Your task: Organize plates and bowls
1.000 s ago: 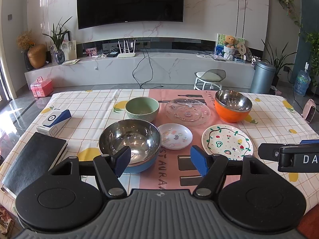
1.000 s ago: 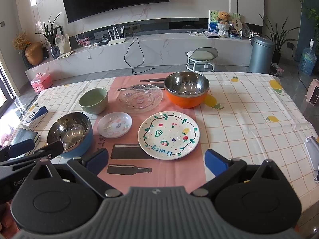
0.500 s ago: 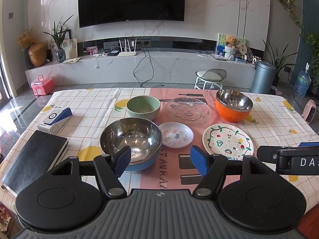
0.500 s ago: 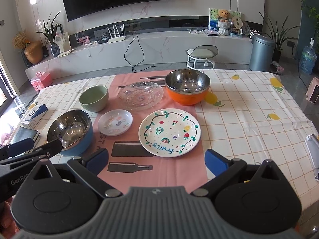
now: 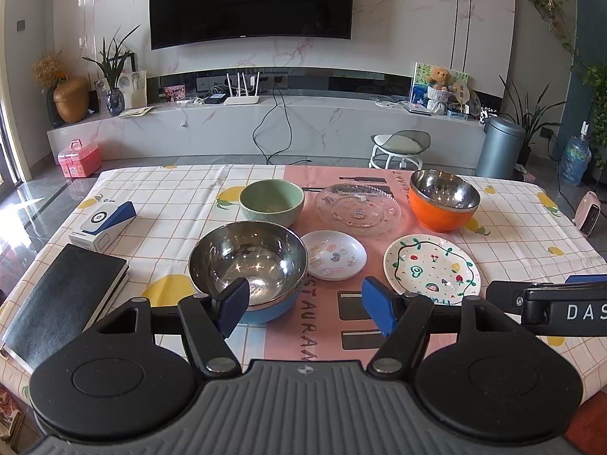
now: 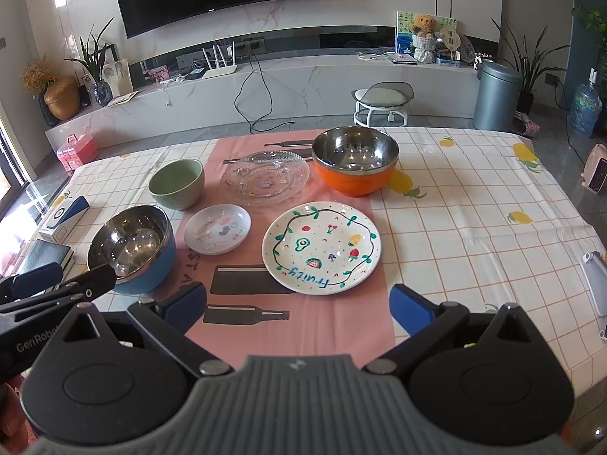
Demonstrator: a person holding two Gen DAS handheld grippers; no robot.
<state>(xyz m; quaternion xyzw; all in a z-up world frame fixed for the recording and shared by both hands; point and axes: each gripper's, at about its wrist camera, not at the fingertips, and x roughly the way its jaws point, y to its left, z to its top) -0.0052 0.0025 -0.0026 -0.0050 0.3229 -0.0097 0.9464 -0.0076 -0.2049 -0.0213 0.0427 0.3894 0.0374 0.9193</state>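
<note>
- The dishes lie apart, none stacked: a blue steel bowl [image 5: 248,265], a small white plate [image 5: 335,254] just beside it, a fruit-painted plate [image 6: 320,248], a clear glass plate [image 5: 358,208], a green bowl [image 5: 271,201] and an orange steel bowl [image 5: 444,199].
- Nothing has changed over the last second; every dish sits as it did, so I judge the sorting not yet begun.
- The left claw [image 5: 303,305] hangs spread wide and empty near the blue bowl; the right claw [image 6: 297,309] is likewise wide apart and empty, before the painted plate.
- The surface [image 6: 474,204] wears a checked lemon cloth with a pink runner; a black notebook [image 5: 62,299] and a small box [image 5: 104,222] lie at its left.
- Beyond stand a wall television [image 5: 250,0], a marble ledge and a stool [image 6: 383,104].
</note>
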